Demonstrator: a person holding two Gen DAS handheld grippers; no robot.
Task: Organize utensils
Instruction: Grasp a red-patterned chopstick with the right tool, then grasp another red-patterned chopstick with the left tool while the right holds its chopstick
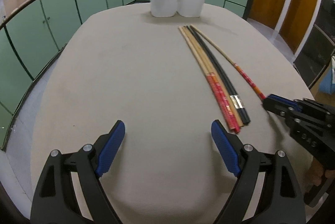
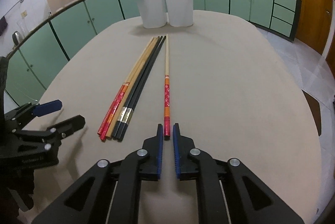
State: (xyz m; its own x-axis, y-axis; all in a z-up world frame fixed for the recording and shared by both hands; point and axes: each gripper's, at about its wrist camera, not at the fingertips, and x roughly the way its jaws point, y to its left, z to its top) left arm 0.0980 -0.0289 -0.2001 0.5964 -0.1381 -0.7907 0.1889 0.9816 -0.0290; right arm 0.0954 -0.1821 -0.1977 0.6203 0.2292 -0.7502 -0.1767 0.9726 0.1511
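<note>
right wrist view: right gripper (image 2: pixel 166 129) nearly closed w/ the red end of a lone chopstick (image 2: pixel 166 85) between its pads, on the table (image 2: pixel 230 88). left gripper (image 1: pixel 167 129) wide open, nothing in it, hovering over bare table. bundle (image 2: pixel 134 85) of chopsticks lies just left of the lone one. farther back, white holder (image 2: pixel 165 8) w/ two sticks upright.

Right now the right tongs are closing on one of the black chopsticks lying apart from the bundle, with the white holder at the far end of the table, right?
Not quite. The chopstick lying apart is pale wood with a red patterned end, not black; the right wrist view shows the right tongs at that end. The black ones stay in the bundle. The white holder does stand at the far end of the table.
</note>
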